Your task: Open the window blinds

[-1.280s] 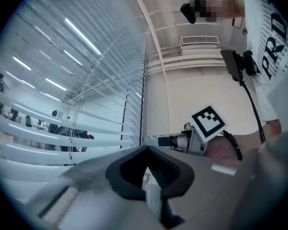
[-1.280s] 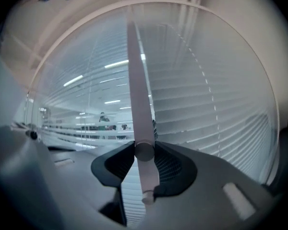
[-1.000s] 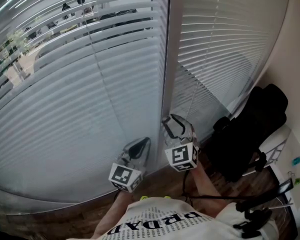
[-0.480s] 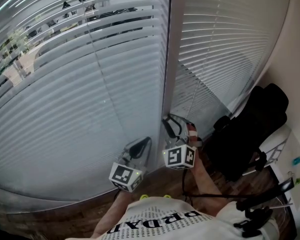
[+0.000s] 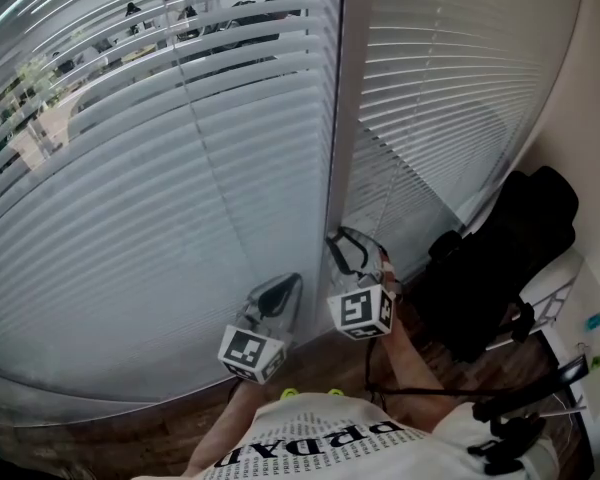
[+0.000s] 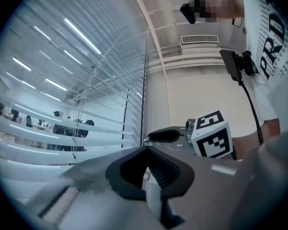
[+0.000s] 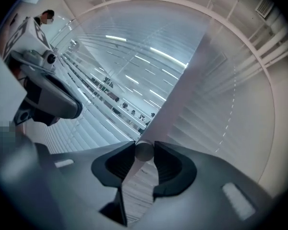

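Note:
The left blind has its slats tilted partly open, and a room shows between the upper ones. Beyond a white post, the right blind has flat slats. My right gripper is at the foot of the post. Its jaws have just been closing, and in the right gripper view the tips pinch a small round grey knob, seemingly the end of the blinds' wand. My left gripper hangs lower left by the left blind, shut with nothing between its tips.
A black bag rests on a seat low on the right, close beside my right arm. A pale wall closes the right side. Wooden floor runs under the blinds.
The right gripper's jaws have narrowed from a wide loop onto the knob and the gripper has rolled slightly. The left gripper has stayed in place.

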Demonstrator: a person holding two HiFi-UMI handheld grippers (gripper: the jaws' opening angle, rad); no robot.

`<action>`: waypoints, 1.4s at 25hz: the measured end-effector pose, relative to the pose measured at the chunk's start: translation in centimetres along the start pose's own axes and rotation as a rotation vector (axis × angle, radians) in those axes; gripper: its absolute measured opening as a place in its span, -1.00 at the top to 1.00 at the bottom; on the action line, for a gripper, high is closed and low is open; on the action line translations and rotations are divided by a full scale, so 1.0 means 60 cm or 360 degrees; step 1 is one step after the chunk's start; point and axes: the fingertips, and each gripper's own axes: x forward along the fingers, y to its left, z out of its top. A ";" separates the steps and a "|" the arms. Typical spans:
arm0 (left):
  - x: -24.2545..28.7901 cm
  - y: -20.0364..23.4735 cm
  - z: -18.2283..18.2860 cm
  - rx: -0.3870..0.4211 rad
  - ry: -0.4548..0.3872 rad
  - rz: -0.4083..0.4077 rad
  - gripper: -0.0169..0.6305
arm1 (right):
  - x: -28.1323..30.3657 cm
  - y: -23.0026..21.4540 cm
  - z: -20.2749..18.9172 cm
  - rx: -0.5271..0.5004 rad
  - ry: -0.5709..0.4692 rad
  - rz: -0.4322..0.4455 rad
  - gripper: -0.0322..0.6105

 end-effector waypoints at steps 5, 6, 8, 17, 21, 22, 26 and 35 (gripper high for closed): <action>0.003 0.000 0.014 -0.0033 -0.0036 0.0012 0.97 | 0.000 -0.007 0.004 0.0232 -0.0007 0.0029 0.49; 0.002 0.000 0.012 -0.0024 -0.0027 0.0009 0.97 | 0.000 -0.009 0.004 0.0282 -0.0009 0.0033 0.49; 0.001 0.002 0.001 0.0008 0.0003 -0.0003 0.97 | -0.001 -0.010 0.003 0.0351 -0.0016 0.0036 0.49; 0.003 0.001 0.001 0.0023 -0.0001 -0.0015 0.97 | -0.001 -0.017 0.002 0.0657 -0.0043 0.0075 0.49; 0.004 0.000 0.003 0.0009 -0.0002 -0.0012 0.97 | -0.001 -0.017 -0.002 0.0699 -0.0037 0.0076 0.49; 0.005 0.000 0.003 0.0009 -0.0002 -0.0012 0.97 | -0.001 -0.018 -0.005 0.0716 -0.0035 0.0077 0.49; 0.005 0.001 0.000 0.0024 -0.0003 -0.0020 0.97 | 0.000 -0.020 -0.006 0.0856 -0.0029 0.0101 0.49; 0.006 0.001 -0.010 0.0032 -0.0014 -0.0034 0.97 | -0.002 -0.018 -0.010 0.0986 -0.0032 0.0114 0.48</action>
